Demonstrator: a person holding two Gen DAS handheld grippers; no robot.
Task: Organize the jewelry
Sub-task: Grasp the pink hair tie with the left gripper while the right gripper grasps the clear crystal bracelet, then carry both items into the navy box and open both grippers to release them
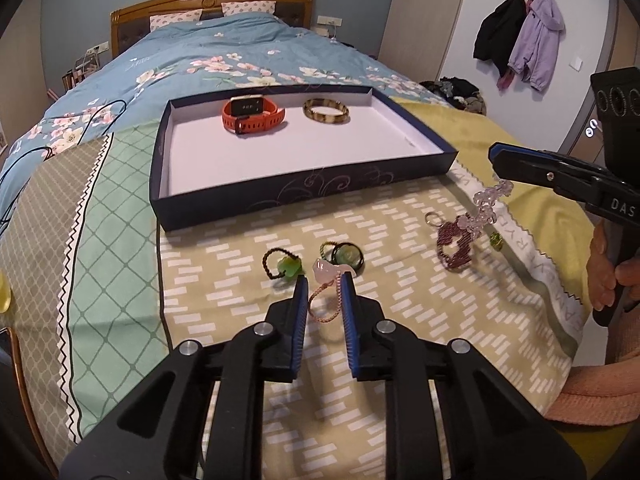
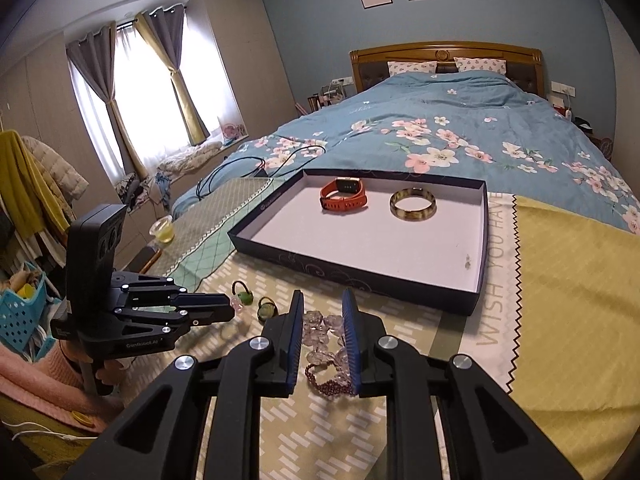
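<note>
In the left wrist view my left gripper [image 1: 323, 278] is shut on a pink pendant [image 1: 326, 269], low over the patterned cloth; its pink cord [image 1: 320, 308] loops between the fingers. My right gripper [image 1: 495, 157] is shut on a string of clear pink beads [image 1: 486, 208], and the maroon beaded part [image 1: 454, 246] hangs down to the cloth. In the right wrist view those beads [image 2: 322, 330] sit between the right gripper [image 2: 322, 296] pads. The dark blue tray [image 1: 280, 196] holds an orange watch [image 1: 252, 114] and a mottled bangle [image 1: 326, 110].
A green clover charm on a dark cord [image 1: 285, 266] and a green disc charm [image 1: 346, 257] lie just ahead of the left fingers. A small green piece [image 1: 496, 240] lies at the right. A black cable [image 2: 256, 164] crosses the floral quilt. A cup [image 2: 162, 232] stands at the bedside.
</note>
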